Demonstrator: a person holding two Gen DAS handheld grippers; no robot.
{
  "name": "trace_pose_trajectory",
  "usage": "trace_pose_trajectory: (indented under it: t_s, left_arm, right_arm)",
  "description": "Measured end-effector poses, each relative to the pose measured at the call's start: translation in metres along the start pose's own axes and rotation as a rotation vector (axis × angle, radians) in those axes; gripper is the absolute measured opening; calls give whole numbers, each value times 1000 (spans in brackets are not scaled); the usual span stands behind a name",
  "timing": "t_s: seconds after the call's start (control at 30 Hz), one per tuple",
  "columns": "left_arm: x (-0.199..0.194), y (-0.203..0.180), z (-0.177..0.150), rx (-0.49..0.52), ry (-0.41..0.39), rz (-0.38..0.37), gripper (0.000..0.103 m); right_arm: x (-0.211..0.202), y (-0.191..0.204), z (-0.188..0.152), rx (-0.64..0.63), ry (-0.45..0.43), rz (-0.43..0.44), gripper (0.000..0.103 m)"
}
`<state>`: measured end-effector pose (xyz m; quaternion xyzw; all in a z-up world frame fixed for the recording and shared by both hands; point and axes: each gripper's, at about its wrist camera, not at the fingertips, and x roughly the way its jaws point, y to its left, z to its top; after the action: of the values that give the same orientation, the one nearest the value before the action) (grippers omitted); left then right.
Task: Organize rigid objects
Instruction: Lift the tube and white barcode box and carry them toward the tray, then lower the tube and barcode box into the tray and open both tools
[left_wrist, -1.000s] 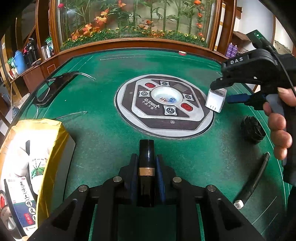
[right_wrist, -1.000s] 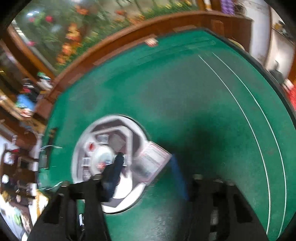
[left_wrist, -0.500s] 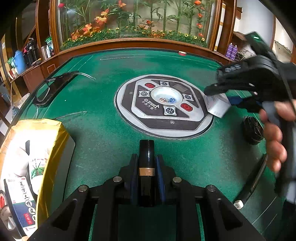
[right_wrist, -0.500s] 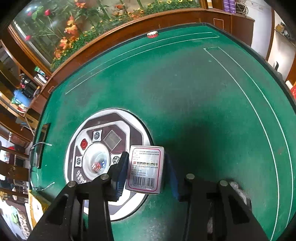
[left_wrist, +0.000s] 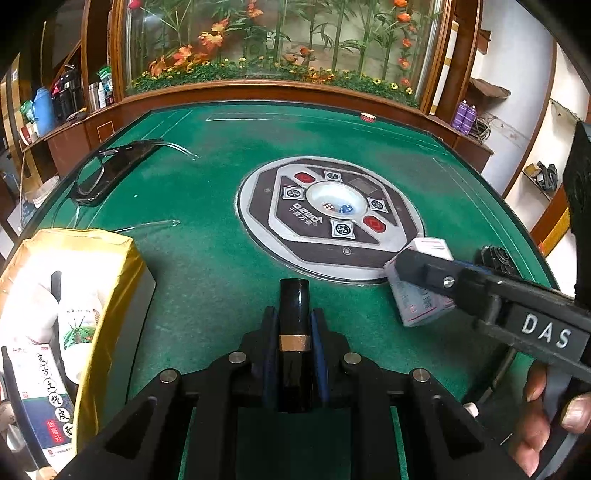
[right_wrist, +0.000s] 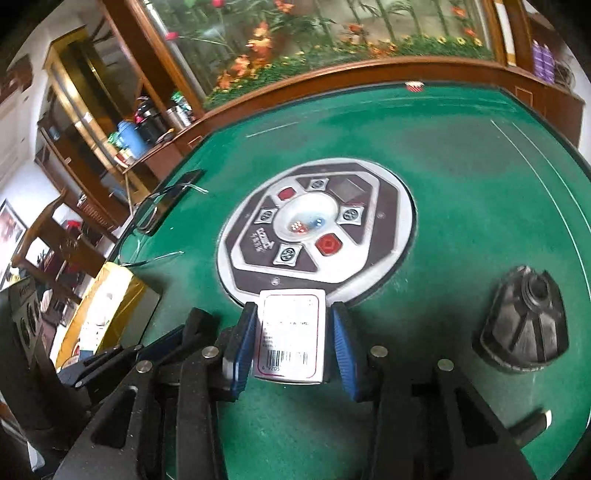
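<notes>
My left gripper (left_wrist: 294, 321) is shut on a black tube (left_wrist: 294, 302) with a gold band, held upright-forward over the green felt near the table's front. My right gripper (right_wrist: 291, 325) is shut on a small white box (right_wrist: 290, 332) with a red border and a barcode, its blue pads on both sides. In the left wrist view the same white box (left_wrist: 421, 306) hangs just right of the tube, at the near edge of the round centre console (left_wrist: 332, 218). A person's hand (left_wrist: 546, 417) holds the right gripper's handle.
A gold-edged open box (left_wrist: 110, 266) with packets inside stands at the front left. A black ribbed cap (right_wrist: 524, 328) and a black stick (right_wrist: 528, 421) lie to the right. A black flat case (left_wrist: 107, 170) rests at the far left edge. A wooden rim and planter border the far side.
The right gripper has carried the white box from the console's far right side down toward the near edge, closer to the left gripper, rolling as it went. The left gripper has not moved.
</notes>
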<state>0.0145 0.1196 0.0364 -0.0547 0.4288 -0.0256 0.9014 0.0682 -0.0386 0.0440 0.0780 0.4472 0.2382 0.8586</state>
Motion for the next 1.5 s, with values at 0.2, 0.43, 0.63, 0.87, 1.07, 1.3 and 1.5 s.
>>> trace_pose_trajectory:
  t_s: [0.2, 0.43, 0.63, 0.87, 1.07, 1.3, 1.5]
  left_arm:
    - [0, 5, 1, -20, -6, -15, 17]
    - [-10, -3, -9, -31, 6, -35, 17]
    - [-31, -12, -15, -23, -13, -44, 17]
    - [-74, 0, -24, -30, -50, -50, 18]
    - [-127, 33, -29, -79, -125, -68, 18]
    - [-185, 93, -42, -155, -225, -13, 18]
    - [-187, 141, -72, -198, -220, 128, 18]
  right_arm:
    - [-9, -14, 0, 36, -10, 39, 38]
    - [-14, -12, 0, 37, -22, 76, 38]
    - [-18, -5, -2, 23, -27, 111, 38]
    - [-26, 14, -8, -11, -27, 187, 38]
    - [-40, 52, -20, -149, -71, 219, 38]
    - [-47, 67, -25, -194, -91, 279, 38]
    - [-54, 117, -44, -252, -74, 348, 38]
